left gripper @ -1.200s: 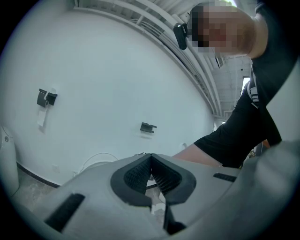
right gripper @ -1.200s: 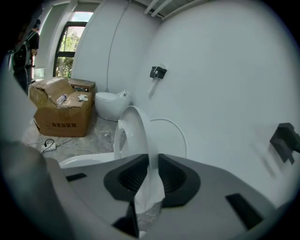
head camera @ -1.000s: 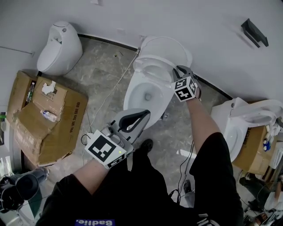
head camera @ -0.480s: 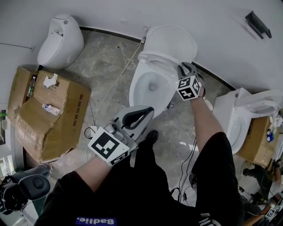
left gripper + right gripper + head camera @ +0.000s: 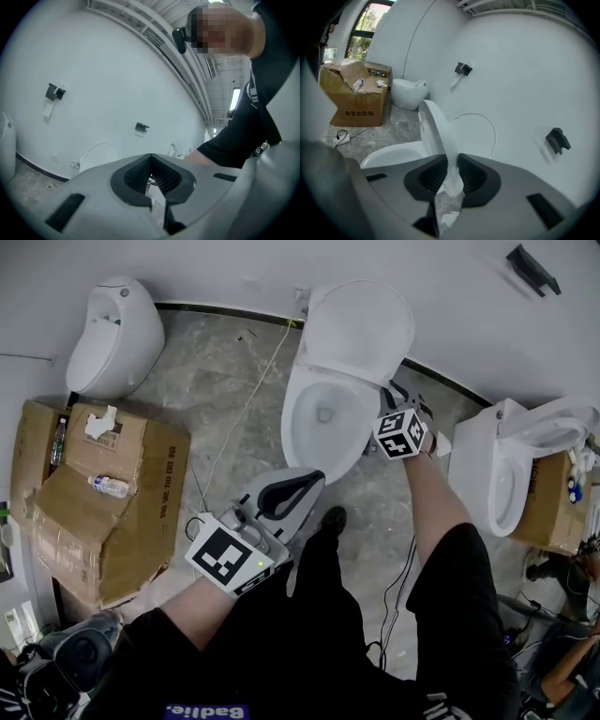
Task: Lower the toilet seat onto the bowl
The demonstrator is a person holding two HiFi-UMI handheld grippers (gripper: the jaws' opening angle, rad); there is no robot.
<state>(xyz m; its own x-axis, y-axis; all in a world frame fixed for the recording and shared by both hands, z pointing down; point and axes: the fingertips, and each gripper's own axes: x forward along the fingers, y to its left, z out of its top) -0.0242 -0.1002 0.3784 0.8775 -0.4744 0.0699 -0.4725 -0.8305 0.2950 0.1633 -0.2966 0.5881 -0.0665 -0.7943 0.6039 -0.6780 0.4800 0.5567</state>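
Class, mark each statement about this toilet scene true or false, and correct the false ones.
1. The right gripper is clamped on the toilet seat. True.
2. The left gripper grips the lid. False: its jaws are together with nothing between them.
3. The seat lies flat, fully lowered. False: it stands tilted above the bowl.
4. A cardboard box sits on the floor. True.

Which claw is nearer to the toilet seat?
Right. The right claw is clamped on the seat at its rim; the left claw hangs apart from it, before the bowl, shut and empty.
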